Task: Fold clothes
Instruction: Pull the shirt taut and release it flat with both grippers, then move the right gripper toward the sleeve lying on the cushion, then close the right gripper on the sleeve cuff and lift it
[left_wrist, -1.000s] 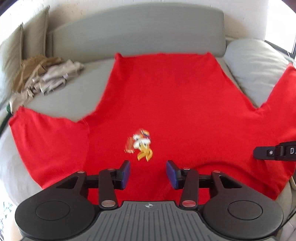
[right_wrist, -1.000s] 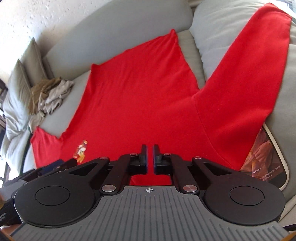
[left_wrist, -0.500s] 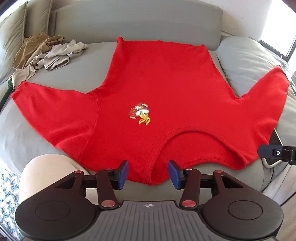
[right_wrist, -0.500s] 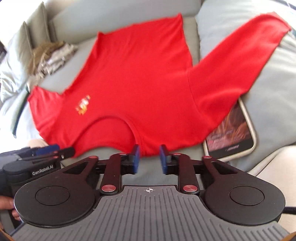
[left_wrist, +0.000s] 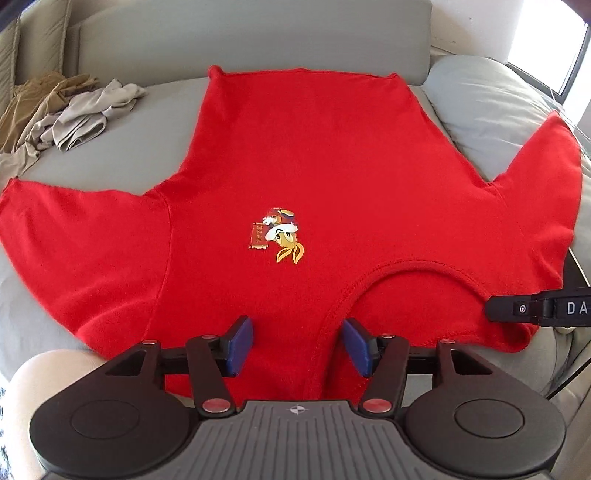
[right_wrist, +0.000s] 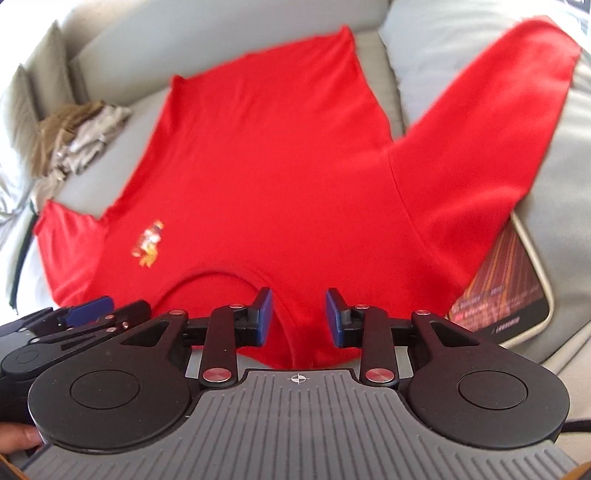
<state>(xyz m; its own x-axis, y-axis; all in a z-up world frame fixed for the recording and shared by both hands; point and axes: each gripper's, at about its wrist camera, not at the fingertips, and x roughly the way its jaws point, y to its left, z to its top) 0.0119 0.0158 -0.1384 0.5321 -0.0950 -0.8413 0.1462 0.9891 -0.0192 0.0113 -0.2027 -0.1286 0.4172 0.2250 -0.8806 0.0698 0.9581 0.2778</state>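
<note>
Fingers (left_wrist: 239, 345) both pairs wide, empty | red T-shirt (left_wrist: 314, 177) flat, cartoon print up

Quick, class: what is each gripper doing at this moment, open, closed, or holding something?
Left gripper: open, holding nothing, jaws over the red T-shirt near its collar.
Right gripper: open, holding nothing, over the shirt's shoulder edge.

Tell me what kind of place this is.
Most likely a living room at home. A red T-shirt with a small cartoon print is spread on a grey upholstered sofa, a heap of beige and tan crumpled clothes lies on the seat, and a phone with a lit screen rests beside the shirt.
</note>
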